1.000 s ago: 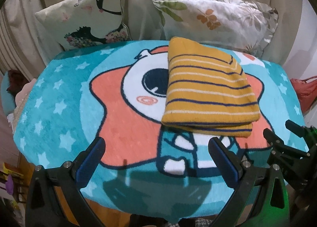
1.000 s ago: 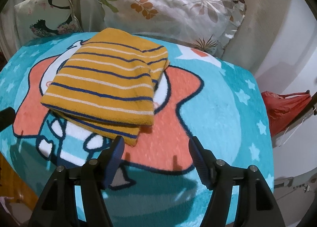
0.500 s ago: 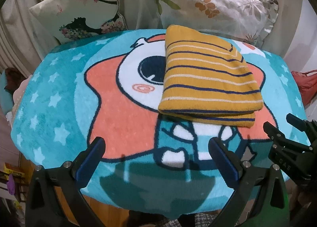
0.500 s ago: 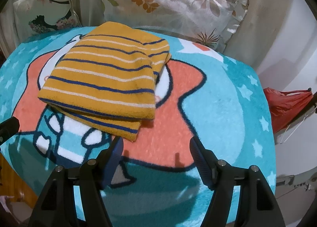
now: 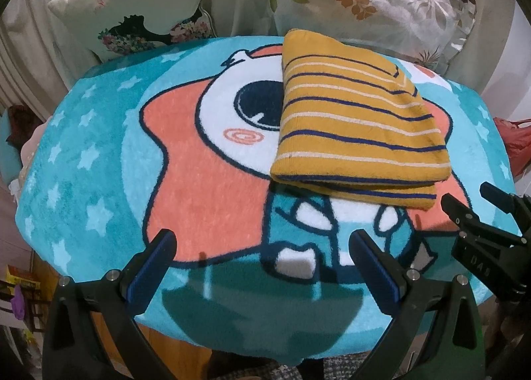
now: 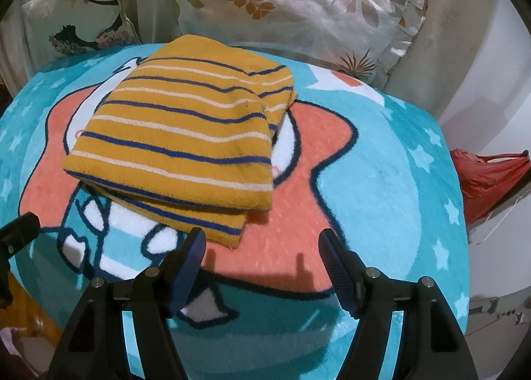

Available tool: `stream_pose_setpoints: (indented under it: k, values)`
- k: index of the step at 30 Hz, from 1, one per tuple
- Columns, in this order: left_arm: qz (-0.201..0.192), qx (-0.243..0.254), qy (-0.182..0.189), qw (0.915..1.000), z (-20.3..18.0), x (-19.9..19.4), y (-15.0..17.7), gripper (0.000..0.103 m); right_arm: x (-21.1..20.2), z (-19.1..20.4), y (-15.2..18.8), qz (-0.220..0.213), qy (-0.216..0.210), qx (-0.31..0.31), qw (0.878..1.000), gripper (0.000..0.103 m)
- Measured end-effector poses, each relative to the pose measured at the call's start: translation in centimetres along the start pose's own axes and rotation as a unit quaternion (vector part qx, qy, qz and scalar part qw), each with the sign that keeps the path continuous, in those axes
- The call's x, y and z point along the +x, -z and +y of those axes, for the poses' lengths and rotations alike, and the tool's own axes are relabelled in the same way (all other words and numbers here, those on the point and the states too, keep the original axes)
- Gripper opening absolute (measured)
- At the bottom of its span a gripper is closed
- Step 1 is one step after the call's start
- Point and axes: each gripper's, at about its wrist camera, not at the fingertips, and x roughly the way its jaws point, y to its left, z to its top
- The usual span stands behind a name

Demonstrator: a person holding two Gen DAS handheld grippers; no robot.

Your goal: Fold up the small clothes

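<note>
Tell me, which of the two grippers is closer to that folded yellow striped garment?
The right. The right gripper is open just short of the folded yellow striped garment, one fingertip at its near corner. The left gripper is open too, farther back over the cartoon blanket.

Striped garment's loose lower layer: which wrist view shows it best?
Right wrist view: the striped garment shows its lower layer poking out at the near corner. Left wrist view shows only the stacked front edges.
</note>
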Motion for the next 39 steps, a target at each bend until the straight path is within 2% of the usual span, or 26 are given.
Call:
stream_pose_setpoints:
  k: [20,39]
  values:
    - [0.039,0.0,0.013,0.9992,-1.0,2.7,0.0,0.103,1.2,-1.3,-0.4,0.001,-0.005,0.022,1.0,0.075]
    - [0.049,-0.001,0.023,0.9985,-2.3,3.6,-0.2,0.103,1.8,-3.0,0.0,0.009,0.001,0.032,0.999,0.075]
